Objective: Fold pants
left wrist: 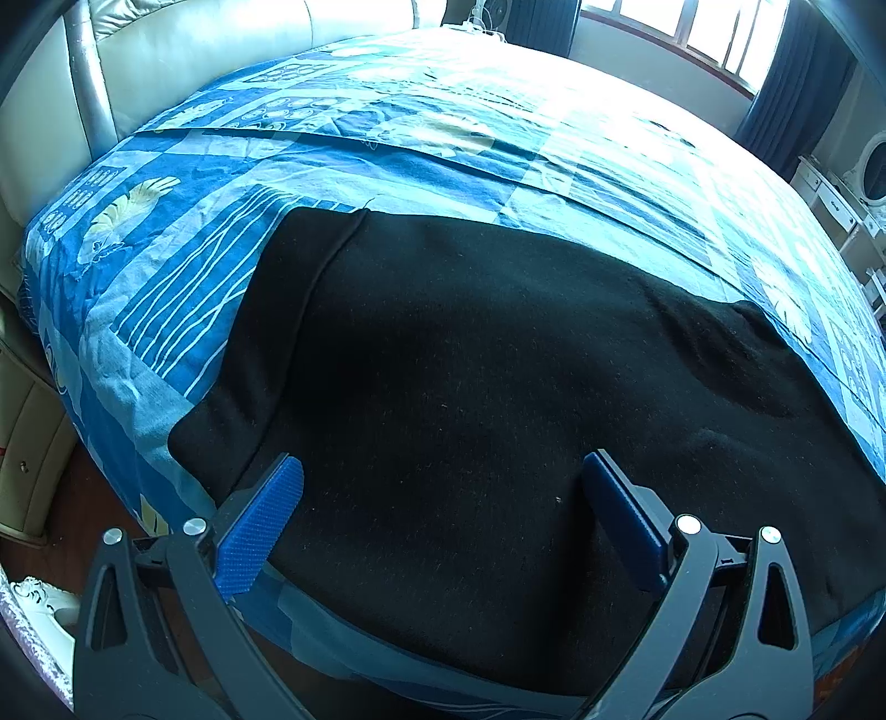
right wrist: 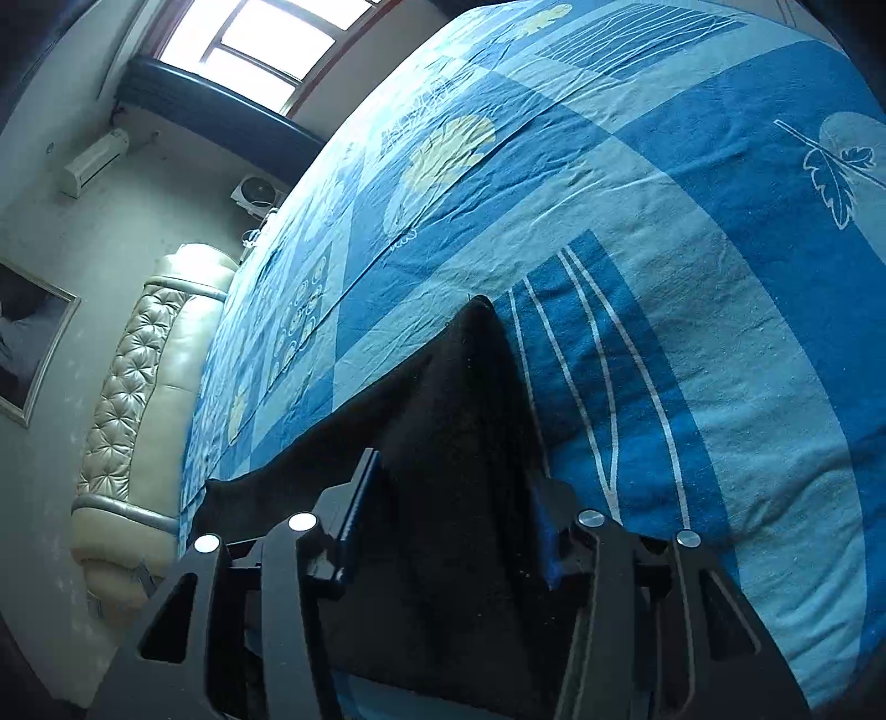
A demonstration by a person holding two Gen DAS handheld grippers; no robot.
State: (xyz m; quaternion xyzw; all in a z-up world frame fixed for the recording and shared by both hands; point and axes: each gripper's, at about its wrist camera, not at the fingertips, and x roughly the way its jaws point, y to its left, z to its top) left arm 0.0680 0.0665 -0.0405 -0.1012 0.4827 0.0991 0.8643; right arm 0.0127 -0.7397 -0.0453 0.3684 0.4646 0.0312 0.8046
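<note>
Black pants (left wrist: pixel 470 376) lie spread flat on a bed with a blue patterned cover (left wrist: pixel 332 144). My left gripper (left wrist: pixel 443 487) is open, its blue-padded fingers (left wrist: pixel 260 526) wide apart just above the near part of the pants. In the right wrist view the pants (right wrist: pixel 448 421) show as a raised black corner standing between the fingers of my right gripper (right wrist: pixel 454 498). The right jaws stand apart with the cloth between them; whether the pads press the cloth I cannot tell.
A cream padded headboard (left wrist: pixel 166 50) stands at the far left, also in the right wrist view (right wrist: pixel 144 376). Windows with dark curtains (left wrist: pixel 797 83) are behind the bed. A white dresser (left wrist: pixel 841 194) stands right. The bed's near edge drops to a wooden floor (left wrist: pixel 72 498).
</note>
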